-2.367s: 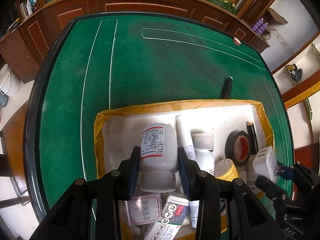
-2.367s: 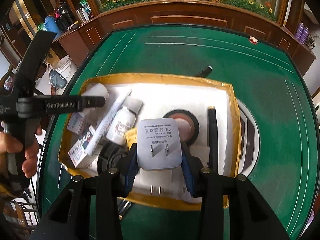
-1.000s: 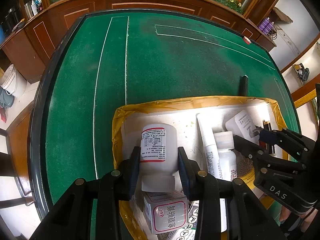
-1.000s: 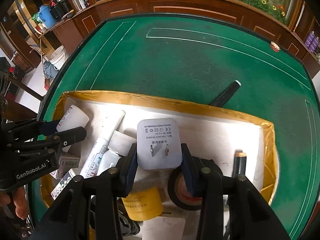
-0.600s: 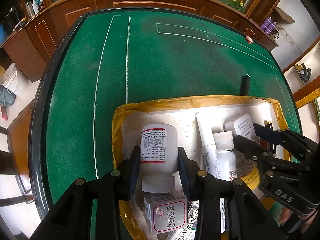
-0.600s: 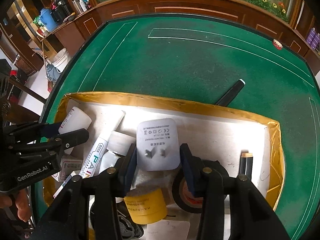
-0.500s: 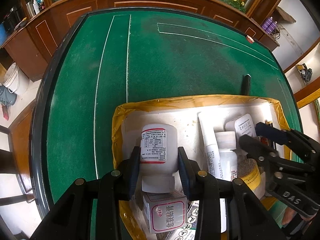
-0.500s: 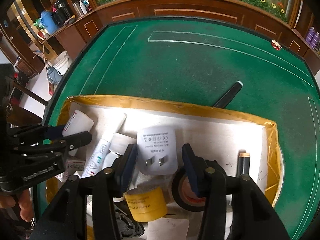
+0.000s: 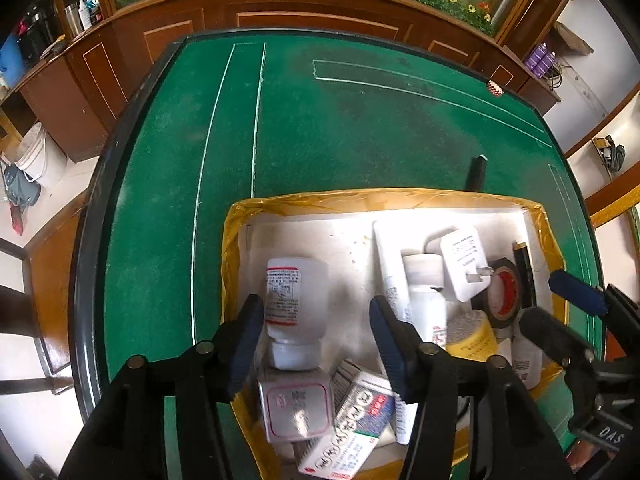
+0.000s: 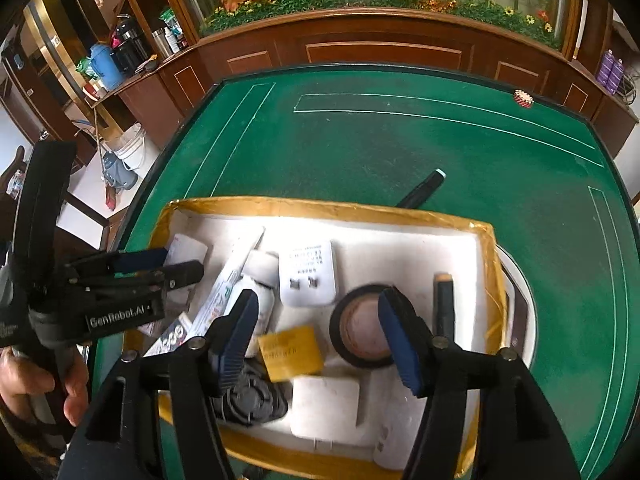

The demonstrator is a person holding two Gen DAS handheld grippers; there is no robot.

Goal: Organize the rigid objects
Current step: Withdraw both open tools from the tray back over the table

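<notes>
Inside, box (image 10: 486, 248) holds bottle (image 9: 296, 292), charger (image 10: 306, 274), tape (image 10: 362, 326).

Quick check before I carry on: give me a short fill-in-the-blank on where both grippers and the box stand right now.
1. Both the left gripper and right gripper are ____.
2. The white bottle lies inside the ____.
3. The charger plug rests beside the roll of black ____.
4. The black pen lies on the green ____.

Missing words: open; box; tape; table

A white-lined, yellow-taped cardboard box (image 9: 400, 198) is sitting on the green felt table (image 9: 340, 128), which is showing thin white lines.
</notes>
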